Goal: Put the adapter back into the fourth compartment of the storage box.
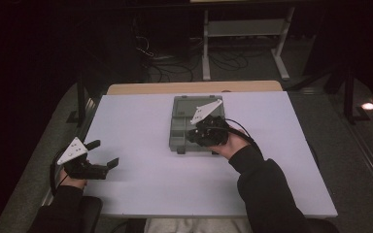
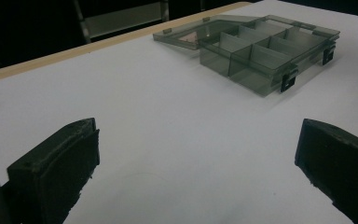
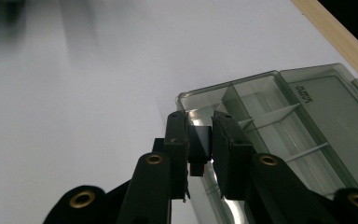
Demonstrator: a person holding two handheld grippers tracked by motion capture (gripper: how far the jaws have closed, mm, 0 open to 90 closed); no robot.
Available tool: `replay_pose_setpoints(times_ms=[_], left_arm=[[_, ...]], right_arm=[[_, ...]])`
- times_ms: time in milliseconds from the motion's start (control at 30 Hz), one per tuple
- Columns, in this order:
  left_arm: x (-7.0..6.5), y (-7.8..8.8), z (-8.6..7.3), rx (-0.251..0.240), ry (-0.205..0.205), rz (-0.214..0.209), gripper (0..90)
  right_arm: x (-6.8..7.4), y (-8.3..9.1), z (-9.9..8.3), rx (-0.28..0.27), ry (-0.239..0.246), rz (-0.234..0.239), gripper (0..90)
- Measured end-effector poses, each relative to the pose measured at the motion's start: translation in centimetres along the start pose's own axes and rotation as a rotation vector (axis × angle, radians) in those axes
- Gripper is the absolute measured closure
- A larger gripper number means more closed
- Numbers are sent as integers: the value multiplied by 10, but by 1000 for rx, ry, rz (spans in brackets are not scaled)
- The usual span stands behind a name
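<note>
a white table top [image 1: 141, 121] with a wooden strip [image 1: 194, 87] behind, cables [image 1: 175, 68] and a metal frame [image 1: 245, 29] on the floor.

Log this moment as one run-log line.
left gripper: open, over bare table | right gripper: shut on small black piece, above open compartment box | box lid: laid flat

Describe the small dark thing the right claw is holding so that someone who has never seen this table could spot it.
Start at the white table and find the smoky clear compartment box lying open near its far middle. At the box's near corner the right claw is shut on a small dark block. It is the one opaque black piece there, against see-through dividers.
</note>
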State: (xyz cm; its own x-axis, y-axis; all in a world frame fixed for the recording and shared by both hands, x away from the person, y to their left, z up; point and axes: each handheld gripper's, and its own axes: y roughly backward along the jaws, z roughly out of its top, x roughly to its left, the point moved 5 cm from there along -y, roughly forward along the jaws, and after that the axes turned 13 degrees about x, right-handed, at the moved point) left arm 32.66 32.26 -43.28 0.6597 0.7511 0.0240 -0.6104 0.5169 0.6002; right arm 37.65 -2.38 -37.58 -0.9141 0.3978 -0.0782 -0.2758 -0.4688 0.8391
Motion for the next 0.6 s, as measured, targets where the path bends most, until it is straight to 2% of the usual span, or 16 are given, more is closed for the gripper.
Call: replay_pose_setpoints(times_ms=[600], left_arm=[[0,0,0,-1,-1,2,0]], right_arm=[[-23,9,-11,-9,-61,-28,753]])
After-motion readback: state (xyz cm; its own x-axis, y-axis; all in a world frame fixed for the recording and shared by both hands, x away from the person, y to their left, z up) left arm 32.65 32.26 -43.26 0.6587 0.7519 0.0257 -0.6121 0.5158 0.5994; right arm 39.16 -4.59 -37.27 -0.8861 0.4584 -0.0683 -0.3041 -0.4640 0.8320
